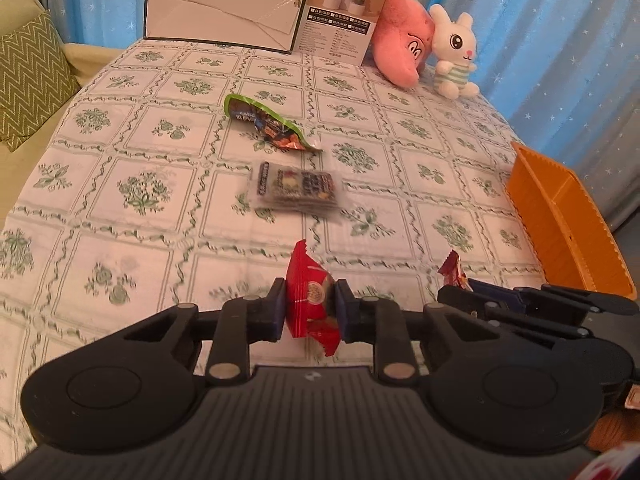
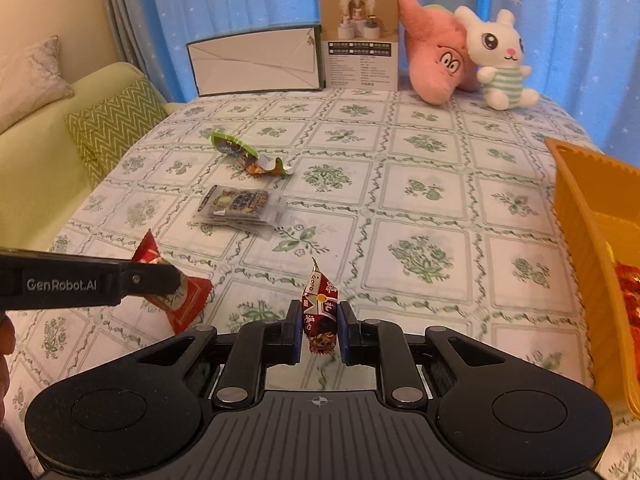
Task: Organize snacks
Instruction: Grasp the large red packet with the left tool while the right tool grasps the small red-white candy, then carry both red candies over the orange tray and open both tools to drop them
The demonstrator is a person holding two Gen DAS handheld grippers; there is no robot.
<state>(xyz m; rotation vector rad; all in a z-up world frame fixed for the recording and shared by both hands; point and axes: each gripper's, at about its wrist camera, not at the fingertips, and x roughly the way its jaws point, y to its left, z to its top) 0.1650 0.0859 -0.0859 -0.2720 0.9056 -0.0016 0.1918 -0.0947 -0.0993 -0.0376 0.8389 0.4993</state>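
**Two packets gripped, two still on the cloth**

On the left, the left gripper (image 1: 311,312) has its jaws closed on a red snack packet (image 1: 310,300), pinched across its middle with both ends sticking out free. The hold looks narrow — a quick swing could let the slick wrapper twist or slide out. Farther off on the tablecloth (image 1: 120,160) lie a green-edged packet (image 1: 268,124) and a clear flat packet (image 1: 296,192), apart from each other and not yet collected.

To the right, the right gripper (image 2: 320,330) is clamped on a small dark-red candy packet (image 2: 319,312). The two grippers sit close side by side, so they could knock together on the way to the orange basket (image 2: 576,208) at the table's right edge.

The right wrist view shows something red-orange already inside the basket — the left wrist view catches only its outer wall (image 1: 560,216).
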